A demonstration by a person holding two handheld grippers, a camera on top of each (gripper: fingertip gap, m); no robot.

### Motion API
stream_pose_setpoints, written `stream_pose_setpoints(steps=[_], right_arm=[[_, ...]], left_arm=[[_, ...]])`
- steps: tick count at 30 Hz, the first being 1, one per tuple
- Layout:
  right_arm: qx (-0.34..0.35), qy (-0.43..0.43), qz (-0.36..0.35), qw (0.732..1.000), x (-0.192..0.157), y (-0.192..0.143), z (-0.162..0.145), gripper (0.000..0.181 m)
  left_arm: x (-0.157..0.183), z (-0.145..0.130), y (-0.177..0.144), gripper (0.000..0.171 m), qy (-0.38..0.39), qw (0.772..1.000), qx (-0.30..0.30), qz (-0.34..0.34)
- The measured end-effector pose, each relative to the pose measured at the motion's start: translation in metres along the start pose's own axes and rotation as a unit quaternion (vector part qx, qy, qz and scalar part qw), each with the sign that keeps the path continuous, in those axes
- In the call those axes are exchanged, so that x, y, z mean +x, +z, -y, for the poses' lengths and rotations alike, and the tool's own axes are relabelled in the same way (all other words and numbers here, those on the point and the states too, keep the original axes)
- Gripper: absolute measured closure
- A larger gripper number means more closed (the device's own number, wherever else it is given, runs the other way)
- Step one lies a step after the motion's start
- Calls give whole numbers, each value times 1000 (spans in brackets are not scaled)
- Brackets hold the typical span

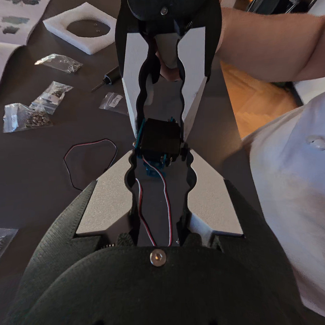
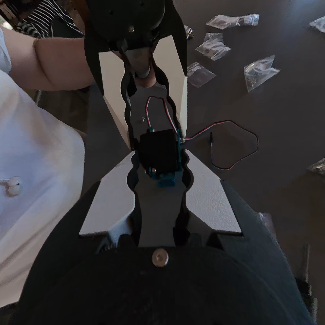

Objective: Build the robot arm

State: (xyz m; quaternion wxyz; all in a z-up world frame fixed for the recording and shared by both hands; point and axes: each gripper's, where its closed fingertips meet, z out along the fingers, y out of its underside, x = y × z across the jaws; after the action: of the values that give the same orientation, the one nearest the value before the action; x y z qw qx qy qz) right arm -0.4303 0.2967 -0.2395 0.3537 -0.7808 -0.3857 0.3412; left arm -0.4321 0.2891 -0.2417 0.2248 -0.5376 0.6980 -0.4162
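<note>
A black servo (image 1: 161, 139) in a blue metal bracket (image 1: 138, 140) sits between both grippers just above the dark table (image 1: 52, 158). My left gripper (image 1: 161, 152) comes from below, its fingertips (image 1: 131, 158) closed on the servo's sides. The right gripper (image 1: 160, 131) faces it from above and grips the same servo. In the right wrist view the right gripper (image 2: 159, 153) clamps the servo (image 2: 157, 149), with the left gripper (image 2: 157, 140) opposite. The servo's red, white and black wire (image 1: 166, 197) runs back between my left fingers and loops on the table (image 2: 233, 123).
Several clear bags of small hardware (image 1: 26, 117) (image 2: 260, 72) lie on the table. There are also a white foam block with an oval cut-out (image 1: 79, 26), a small screwdriver (image 1: 109, 79), paper sheets (image 1: 14, 22) and a loose screw (image 2: 142, 120). The person's forearm (image 1: 263, 44) and white shirt (image 1: 290, 167) are close. The table edge meets the wooden floor (image 1: 249, 98). My left and right fingertips are right by each other. From the left gripper's tips to the loose screw (image 2: 142, 120) is close to 10 centimetres.
</note>
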Motion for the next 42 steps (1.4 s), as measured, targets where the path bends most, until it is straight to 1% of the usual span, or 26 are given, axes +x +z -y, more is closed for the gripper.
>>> stream_pose_setpoints(steps=[3, 6, 10, 15, 19, 23, 25, 28, 31, 33, 34, 39, 42], right_arm=[[-4, 62, 36, 997, 6, 0, 2, 133], [-5, 125, 73, 989, 13, 0, 3, 133], [-5, 210, 113, 971, 22, 1, 3, 133], [-14, 303, 151, 941, 31, 2, 0, 133], [-20, 347, 172, 922, 36, 3, -1, 133], [-15, 356, 187, 916, 39, 5, 0, 133], [-13, 356, 191, 915, 40, 6, 1, 133], [-7, 349, 187, 918, 45, 7, 1, 132], [-8, 334, 166, 928, 52, 5, -3, 134], [-2, 319, 175, 931, 50, 2, -1, 147], [-1, 316, 176, 932, 50, 2, -1, 148], [2, 308, 179, 934, 51, 2, -1, 147], [10, 303, 176, 937, 52, 1, 0, 145]], left_arm=[[-6, 1, 1, 114, -38, 999, 6, -24], [-13, 0, 1, 113, -64, 997, 9, -36], [-24, 3, -5, 106, -81, 996, 27, -27], [-33, 0, -14, 105, -80, 997, 22, -3], [-35, 2, -14, 107, -54, 998, 15, 19], [-34, 3, -11, 109, -26, 999, 2, 35], [-34, 3, -11, 109, -25, 999, -2, 39], [-34, 3, -15, 109, -36, 998, 9, 41], [-32, 0, -24, 110, -47, 997, 24, 47], [-31, -5, -31, 110, -56, 997, 30, 54], [-30, -7, -34, 110, -60, 996, 33, 57], [-26, -16, -51, 110, -86, 992, 54, 70], [-22, -19, -62, 111, -89, 990, 60, 95]])
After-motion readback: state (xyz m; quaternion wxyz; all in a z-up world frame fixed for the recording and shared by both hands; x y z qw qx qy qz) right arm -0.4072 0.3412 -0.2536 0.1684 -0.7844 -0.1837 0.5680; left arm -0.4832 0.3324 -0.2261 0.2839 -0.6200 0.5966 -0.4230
